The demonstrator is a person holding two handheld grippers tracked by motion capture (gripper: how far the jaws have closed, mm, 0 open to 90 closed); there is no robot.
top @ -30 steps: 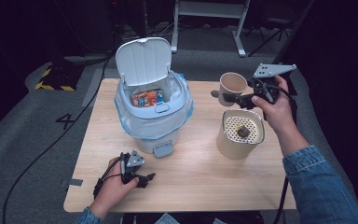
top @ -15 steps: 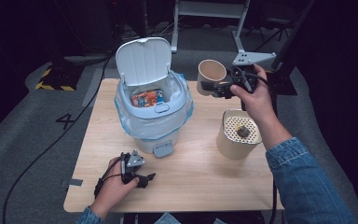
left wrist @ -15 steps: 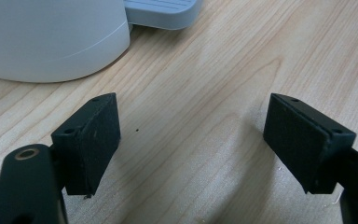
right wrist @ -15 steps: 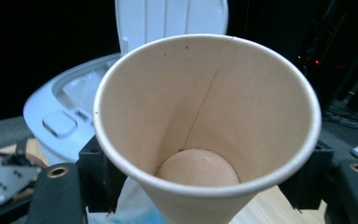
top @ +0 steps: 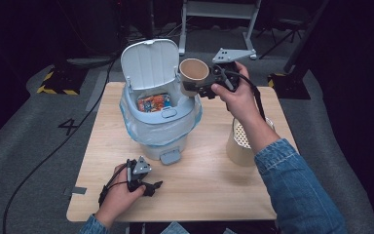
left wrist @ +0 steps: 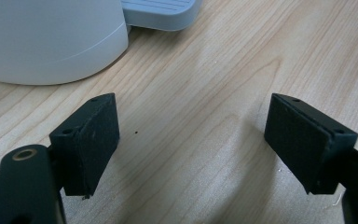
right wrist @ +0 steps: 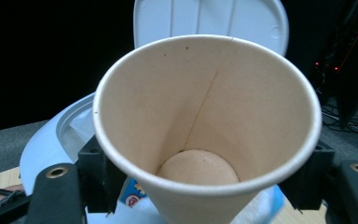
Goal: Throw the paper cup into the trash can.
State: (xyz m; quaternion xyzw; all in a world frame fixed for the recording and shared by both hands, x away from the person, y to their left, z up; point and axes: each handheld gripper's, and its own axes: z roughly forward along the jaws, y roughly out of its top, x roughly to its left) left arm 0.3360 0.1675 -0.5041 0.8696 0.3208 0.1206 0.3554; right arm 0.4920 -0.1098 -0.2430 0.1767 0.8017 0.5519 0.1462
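Note:
A tan paper cup [top: 193,74] hangs in the air at the right rim of the open pale blue pedal bin [top: 159,127], its mouth tipped toward the camera. My right gripper [top: 199,87] is shut on the paper cup [right wrist: 205,126], one black jaw on each side of its wall; the cup is empty inside. The bin's lid [top: 150,63] stands up, and a colourful wrapper [top: 152,102] lies inside on the liner. My left gripper [top: 153,186] rests low on the table in front of the bin, open, with bare wood between its pads [left wrist: 95,140].
A cream perforated container [top: 241,144] stands on the wooden table [top: 209,180] to the right of the bin, partly behind the person's right forearm. The bin's foot pedal [top: 169,157] juts toward the front. Dark floor and cables surround the table.
The right gripper has carried the paper cup leftward from above the cream container to the bin's rim. The left gripper has stayed put.

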